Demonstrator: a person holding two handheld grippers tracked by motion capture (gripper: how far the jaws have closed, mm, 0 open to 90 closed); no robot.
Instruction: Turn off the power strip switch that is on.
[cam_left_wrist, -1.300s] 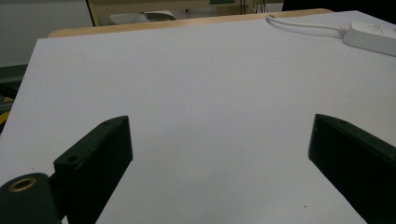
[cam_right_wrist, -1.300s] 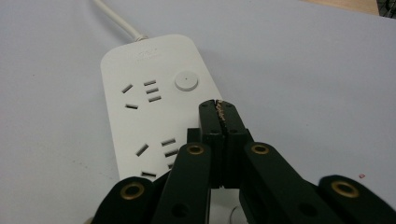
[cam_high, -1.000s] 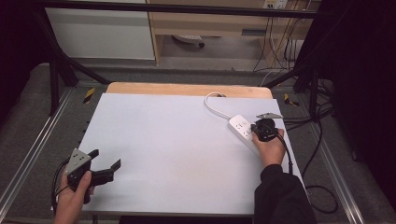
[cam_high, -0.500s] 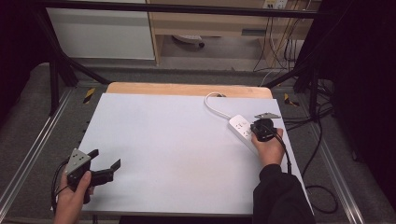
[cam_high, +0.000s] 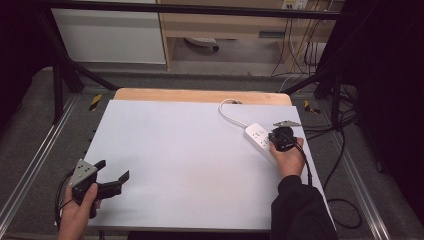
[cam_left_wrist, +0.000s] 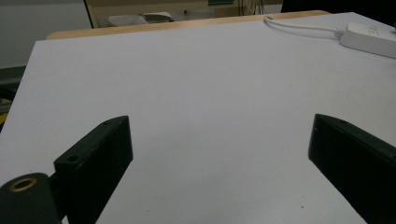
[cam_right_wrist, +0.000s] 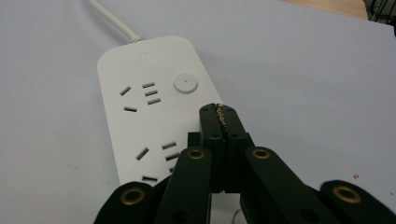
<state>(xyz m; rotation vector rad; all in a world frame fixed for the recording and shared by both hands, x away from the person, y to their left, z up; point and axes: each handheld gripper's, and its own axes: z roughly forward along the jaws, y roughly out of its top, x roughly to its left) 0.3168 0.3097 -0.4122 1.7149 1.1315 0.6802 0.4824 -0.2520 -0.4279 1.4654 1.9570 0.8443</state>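
At the near left corner of the white desk (cam_high: 200, 165), the left tongs (cam_high: 114, 176) rest in a hand with jaws spread wide and nothing between them. Farther along on the right, the right tongs (cam_right_wrist: 219, 122) are pressed fully together, holding nothing, their tips poised over the white power strip (cam_right_wrist: 149, 112) just below its round button (cam_right_wrist: 185, 84). The strip lies flat near the desk's right edge, its cord (cam_high: 231, 112) curling toward the far wooden rim. The step in hand looks like pressing the switch; the next move likely calls for nudging the closed tips forward onto the button and pushing straight down.
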